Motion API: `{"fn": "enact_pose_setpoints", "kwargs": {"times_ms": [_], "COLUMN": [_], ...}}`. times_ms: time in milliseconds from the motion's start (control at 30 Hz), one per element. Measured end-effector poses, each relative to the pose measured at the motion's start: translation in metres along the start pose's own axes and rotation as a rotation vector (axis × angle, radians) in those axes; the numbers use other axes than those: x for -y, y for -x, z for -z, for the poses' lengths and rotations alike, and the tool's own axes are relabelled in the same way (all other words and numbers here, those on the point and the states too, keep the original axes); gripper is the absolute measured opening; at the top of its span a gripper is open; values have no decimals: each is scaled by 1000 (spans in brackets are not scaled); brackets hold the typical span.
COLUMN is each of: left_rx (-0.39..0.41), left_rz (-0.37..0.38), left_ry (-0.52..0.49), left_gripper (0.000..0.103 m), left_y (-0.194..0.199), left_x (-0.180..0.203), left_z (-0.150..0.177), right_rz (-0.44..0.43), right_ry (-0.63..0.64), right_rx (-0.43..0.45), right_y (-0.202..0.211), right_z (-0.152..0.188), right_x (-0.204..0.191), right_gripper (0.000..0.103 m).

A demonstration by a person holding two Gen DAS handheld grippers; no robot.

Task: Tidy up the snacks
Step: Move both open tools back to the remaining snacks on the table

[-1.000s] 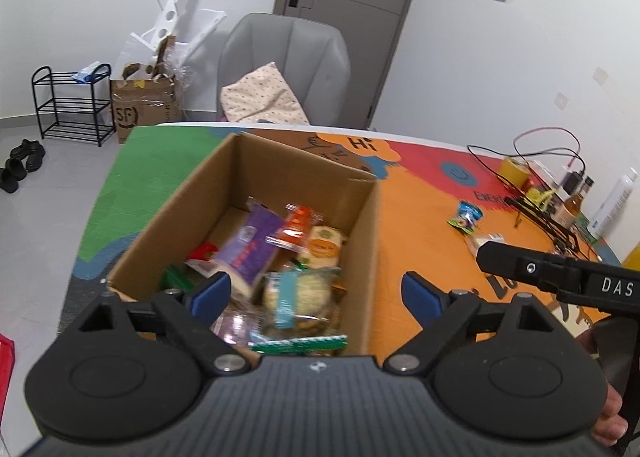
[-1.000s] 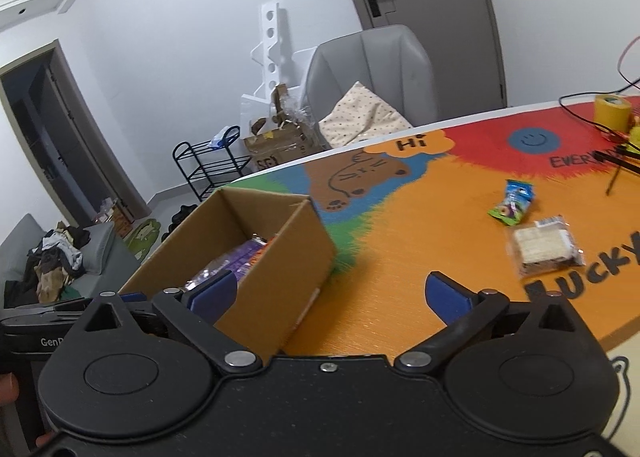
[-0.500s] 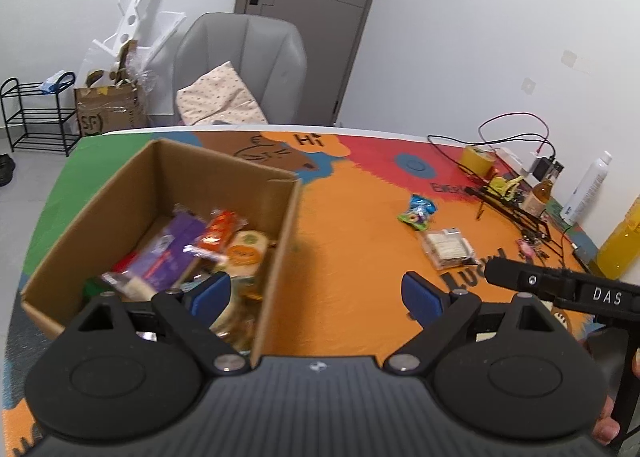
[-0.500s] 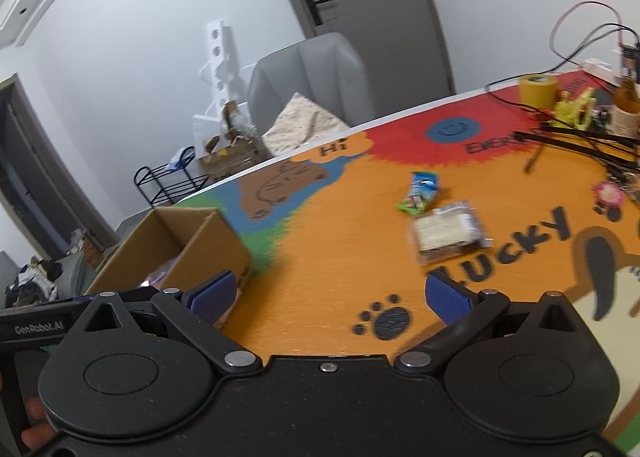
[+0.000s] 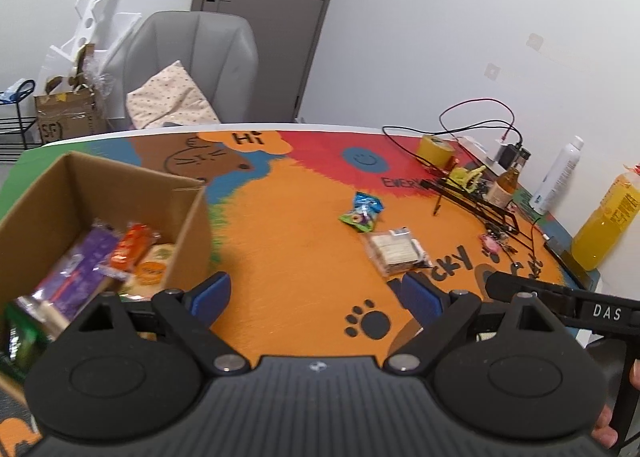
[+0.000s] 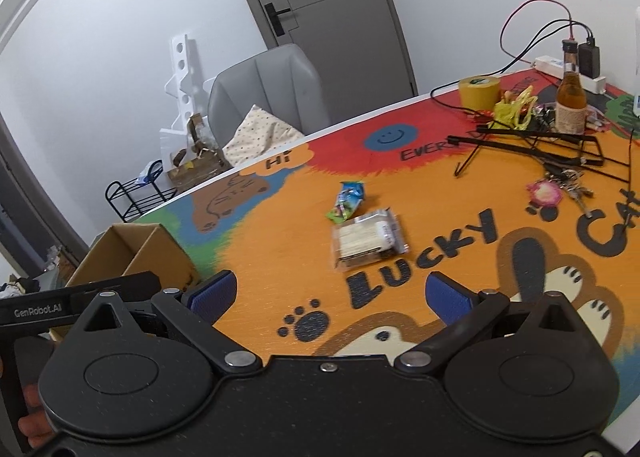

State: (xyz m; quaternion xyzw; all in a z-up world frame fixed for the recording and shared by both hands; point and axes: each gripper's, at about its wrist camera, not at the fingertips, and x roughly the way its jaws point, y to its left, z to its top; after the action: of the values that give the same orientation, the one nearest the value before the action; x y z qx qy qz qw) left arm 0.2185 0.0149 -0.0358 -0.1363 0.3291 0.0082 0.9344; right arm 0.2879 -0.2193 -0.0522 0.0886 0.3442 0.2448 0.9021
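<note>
Two snacks are left loose on the tabletop (image 6: 280, 277): a clear-wrapped cracker pack (image 6: 366, 243) lies ahead of the right gripper (image 6: 332, 295), just beyond the gap between its jaws, and a small blue-and-green packet (image 6: 347, 201) lies just past it, the two nearly touching. In the left wrist view the same pack (image 5: 394, 251) is seen ahead of the right-hand jaw of the left gripper (image 5: 316, 295). The cardboard box (image 5: 120, 185) — already loaded with wrapped snacks — stands off the left-hand jaw, partly behind it. The step in hand is judged to be the reach for the next loose snack, most likely the cracker pack. For that, one gripper would need to be brought forward and lowered until the pack sits between the jaws, which would then be closed across its narrower side. Both pairs of jaws are held wide apart with nothing between them, and both grippers are pitched down toward the tabletop — side by side, each handle visible at the edge of the other's view.
</note>
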Motion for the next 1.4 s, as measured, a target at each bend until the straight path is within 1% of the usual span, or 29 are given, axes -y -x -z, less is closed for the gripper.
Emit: {"fn": "enact_pose_setpoints", "kwargs": {"times_ms": [167,467,600,733,933,1000,1167,1300,1400], "left_rx": [-7,1,0,0,-20,-29,-49,-56,-70], "left_rz": [19,20,25,26,21,14,8,-23,-27], "left_ry": [-9,-33,-25,-26,-31,-25,-16,-38,-42], "left_gripper": [91,91,89,84,78,78,77,71,71], "left_y": [-12,-31,-40,-50,-69,-77,-96,-107,-116], "left_x": [8,17,15,13,10,8,6,10,10], "left_z": [-4,-15,-19,-21,-24,-26,-30,-34,-36], "right_rz": [13,17,16,13,25,21,22,14,11], "right_ry": [0,4,7,15,25,27,44,25,30], "right_rx": [7,5,-6,-17,-36,-47,-72,-95,-118], "right_y": [0,-14,-27,-39,-63,-71,-92,-108,-119], "right_z": [-4,-11,-13,-16,-18,-18,-17,-17,-14], "right_x": [7,12,11,9,9,9,10,16,19], "right_gripper": [103,103,103,103,102,102,99,96,94]}}
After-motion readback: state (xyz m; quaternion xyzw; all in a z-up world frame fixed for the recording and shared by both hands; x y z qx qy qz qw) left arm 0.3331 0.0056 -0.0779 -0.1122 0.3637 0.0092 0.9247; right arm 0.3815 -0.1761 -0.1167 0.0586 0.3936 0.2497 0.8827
